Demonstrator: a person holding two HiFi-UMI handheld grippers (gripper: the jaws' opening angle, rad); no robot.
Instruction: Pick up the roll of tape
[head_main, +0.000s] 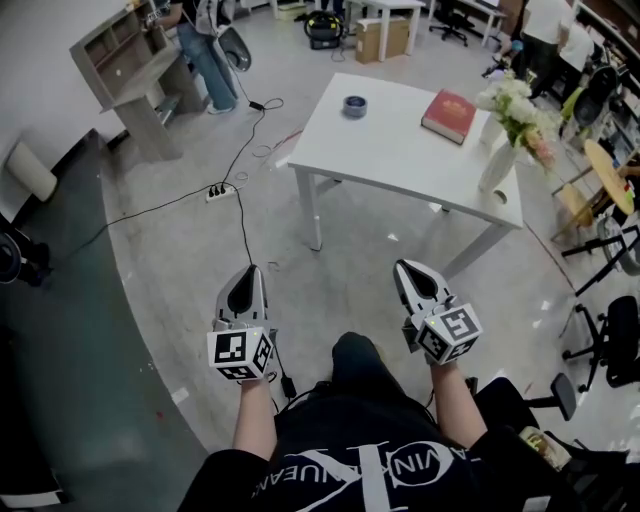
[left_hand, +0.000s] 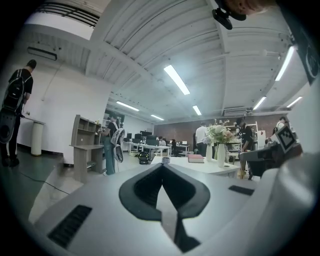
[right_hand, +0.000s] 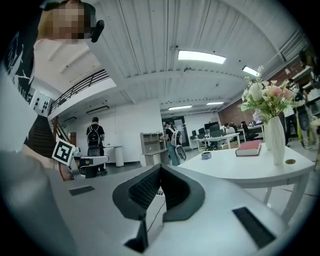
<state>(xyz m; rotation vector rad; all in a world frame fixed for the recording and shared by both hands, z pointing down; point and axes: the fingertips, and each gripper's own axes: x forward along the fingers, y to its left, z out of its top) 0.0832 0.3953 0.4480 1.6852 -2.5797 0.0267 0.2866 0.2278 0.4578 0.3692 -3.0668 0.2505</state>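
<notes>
The roll of tape (head_main: 354, 105) is a small dark ring lying near the far left corner of the white table (head_main: 390, 150). It shows small and distant in the left gripper view (left_hand: 165, 160) and in the right gripper view (right_hand: 206, 155). My left gripper (head_main: 250, 269) and right gripper (head_main: 403, 265) are held level over the floor, well short of the table. The left gripper (left_hand: 162, 165) has its jaws meeting at the tips, with nothing between them. The right gripper (right_hand: 160, 166) is shut and empty too.
On the table lie a red book (head_main: 448, 115) and a white vase of flowers (head_main: 500, 160). Cables and a power strip (head_main: 220, 190) cross the floor left of the table. A grey shelf desk (head_main: 130, 60) stands far left, office chairs (head_main: 610, 340) at the right, people behind.
</notes>
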